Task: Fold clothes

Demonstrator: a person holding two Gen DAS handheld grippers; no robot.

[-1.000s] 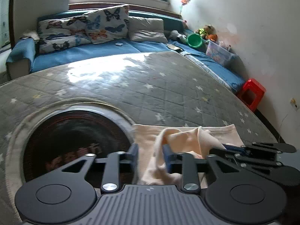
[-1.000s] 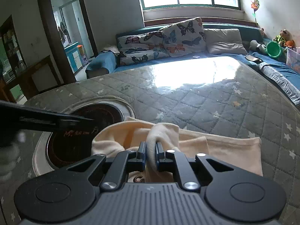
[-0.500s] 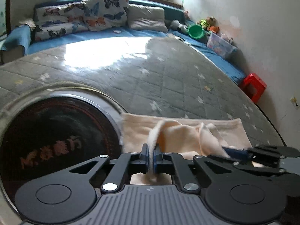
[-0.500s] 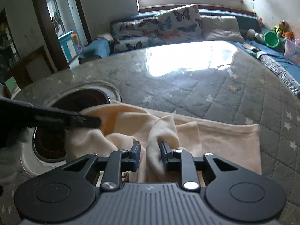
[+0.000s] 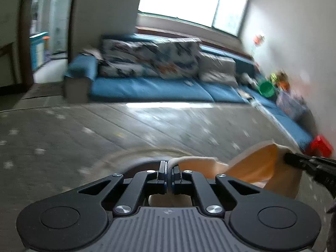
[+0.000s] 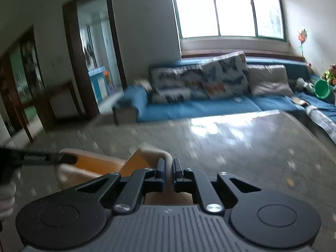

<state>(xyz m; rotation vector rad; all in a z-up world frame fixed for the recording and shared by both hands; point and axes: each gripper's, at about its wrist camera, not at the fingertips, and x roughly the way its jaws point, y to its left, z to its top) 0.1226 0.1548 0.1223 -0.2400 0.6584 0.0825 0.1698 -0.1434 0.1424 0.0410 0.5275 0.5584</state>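
A cream garment [image 5: 250,163] hangs lifted above the grey star-quilted table [image 5: 126,130], stretched between both grippers, its orange-lit inside showing. My left gripper [image 5: 169,166] is shut on one edge of it. The right gripper's fingers [image 5: 304,161] come in from the right edge, pinching the other end. In the right wrist view my right gripper [image 6: 169,164] is shut on a fold of the garment [image 6: 96,166]. The left gripper's fingers [image 6: 42,158] hold its far end at the left. Both views are motion-blurred.
A blue corner sofa [image 6: 210,107] with patterned cushions [image 6: 220,77] lines the far side and right. A green bucket [image 6: 321,88] and toys sit on it, and a red stool [image 5: 321,145] stands beside it. A doorway [image 6: 94,63] opens at the left. A sleeve [image 6: 7,197] shows at the left edge.
The left gripper closed on the garment's edge. Both grippers then rose and tilted up, lifting the garment off the table and spreading it between them.
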